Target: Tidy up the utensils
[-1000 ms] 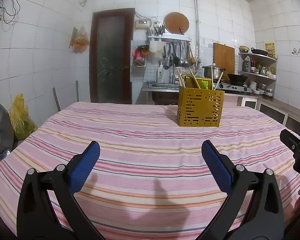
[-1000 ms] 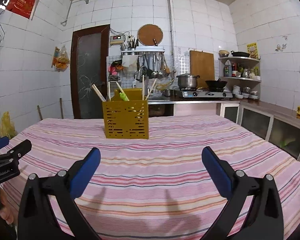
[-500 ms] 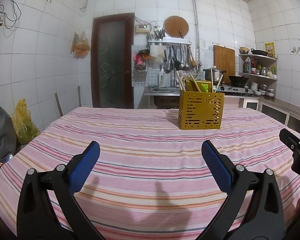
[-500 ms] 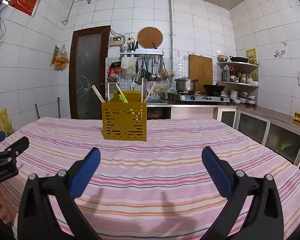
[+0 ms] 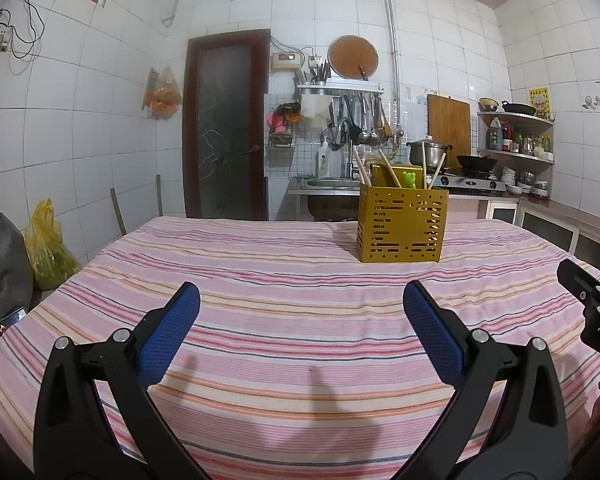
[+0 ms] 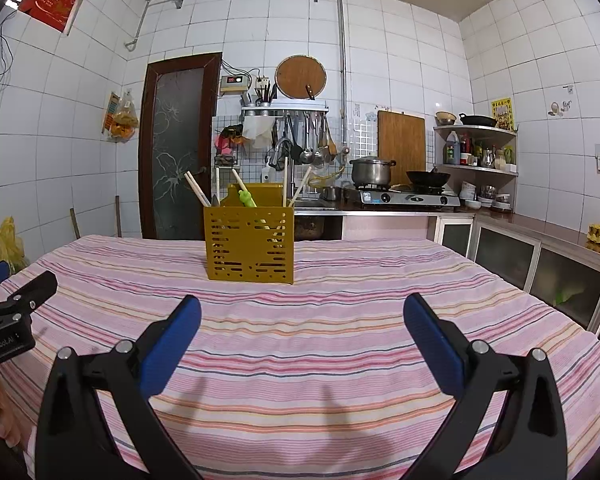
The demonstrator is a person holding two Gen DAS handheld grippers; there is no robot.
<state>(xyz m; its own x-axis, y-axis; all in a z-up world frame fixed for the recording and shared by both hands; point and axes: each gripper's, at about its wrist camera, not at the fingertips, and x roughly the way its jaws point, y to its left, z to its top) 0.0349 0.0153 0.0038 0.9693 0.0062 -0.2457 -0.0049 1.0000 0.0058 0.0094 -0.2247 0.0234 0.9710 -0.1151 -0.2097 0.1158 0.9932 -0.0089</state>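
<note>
Bench [image 5: 260, 320]: striped cloth, bare of loose utensils.
Holder [image 5: 402, 226]: yellow, upright at the far middle, chopsticks [image 6: 196, 190] and a green piece [image 6: 247, 199] inside.
Left gripper [image 5: 300, 326]: jaws wide apart, empty.
Right gripper [image 6: 302, 328]: likewise.
Advice: likely near done; keep low, clear of holder.

White-tiled walls [image 6: 400, 40] surround; a dark door [image 6: 178, 148] stands at eleven o'clock, a stove counter [image 6: 404, 200] at one.
</note>
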